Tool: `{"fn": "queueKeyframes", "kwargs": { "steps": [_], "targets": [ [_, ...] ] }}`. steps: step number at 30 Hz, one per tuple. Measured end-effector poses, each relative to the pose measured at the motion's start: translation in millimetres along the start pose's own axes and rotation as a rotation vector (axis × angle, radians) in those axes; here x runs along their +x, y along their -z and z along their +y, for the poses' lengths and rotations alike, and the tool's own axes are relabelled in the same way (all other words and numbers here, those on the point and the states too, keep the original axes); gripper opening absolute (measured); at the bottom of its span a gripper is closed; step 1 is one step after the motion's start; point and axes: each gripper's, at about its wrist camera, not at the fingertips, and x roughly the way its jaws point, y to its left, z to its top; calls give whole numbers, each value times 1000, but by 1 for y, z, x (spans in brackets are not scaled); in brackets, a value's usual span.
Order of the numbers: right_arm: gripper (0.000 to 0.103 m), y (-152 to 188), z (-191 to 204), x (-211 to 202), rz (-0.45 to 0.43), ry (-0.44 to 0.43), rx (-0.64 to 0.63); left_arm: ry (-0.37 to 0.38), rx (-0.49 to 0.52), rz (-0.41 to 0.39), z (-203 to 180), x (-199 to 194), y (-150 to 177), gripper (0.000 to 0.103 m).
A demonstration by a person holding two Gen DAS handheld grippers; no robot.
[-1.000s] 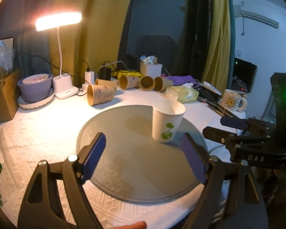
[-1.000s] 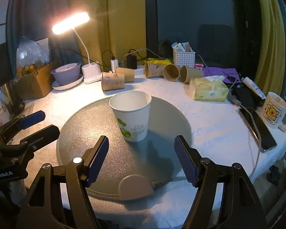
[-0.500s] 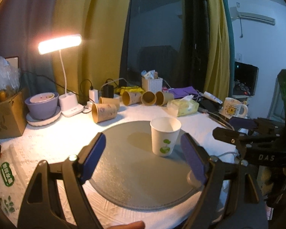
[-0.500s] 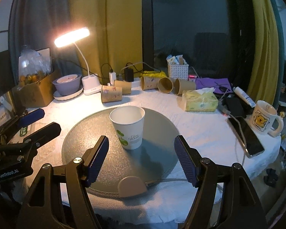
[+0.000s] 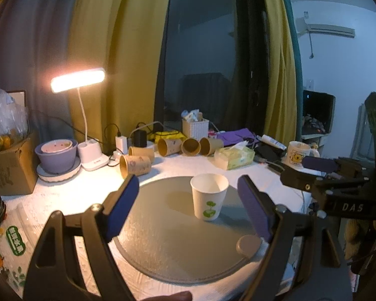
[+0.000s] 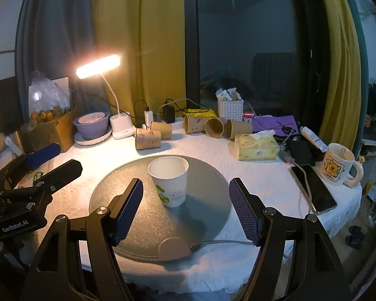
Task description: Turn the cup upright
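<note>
A white paper cup with a green leaf print (image 5: 209,195) stands upright, mouth up, on a round grey mat (image 5: 163,245); it also shows in the right wrist view (image 6: 169,180) on the mat (image 6: 208,215). My left gripper (image 5: 188,208) is open and empty, held back from the cup. My right gripper (image 6: 186,210) is open and empty, also short of the cup. Each gripper shows in the other's view: the right one (image 5: 320,173) at the right, the left one (image 6: 45,165) at the left.
Several brown paper cups (image 6: 148,139) lie on their sides at the back. A lit desk lamp (image 6: 97,66), purple bowl (image 6: 91,124), tissue pack (image 6: 258,146), bear mug (image 6: 337,168), phone (image 6: 313,189) and cardboard box (image 5: 10,165) ring the white-clothed table.
Both grippers have pulled back and risen away from the upright cup, so it looks smaller and farther. The cup itself has not moved.
</note>
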Motion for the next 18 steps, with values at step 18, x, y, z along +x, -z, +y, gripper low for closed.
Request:
{"fn": "queueKeyframes", "kwargs": {
  "steps": [18],
  "targets": [
    [74, -18, 3, -32, -81, 21, -19, 24, 31, -78, -12, -20, -15, 82]
  ]
}}
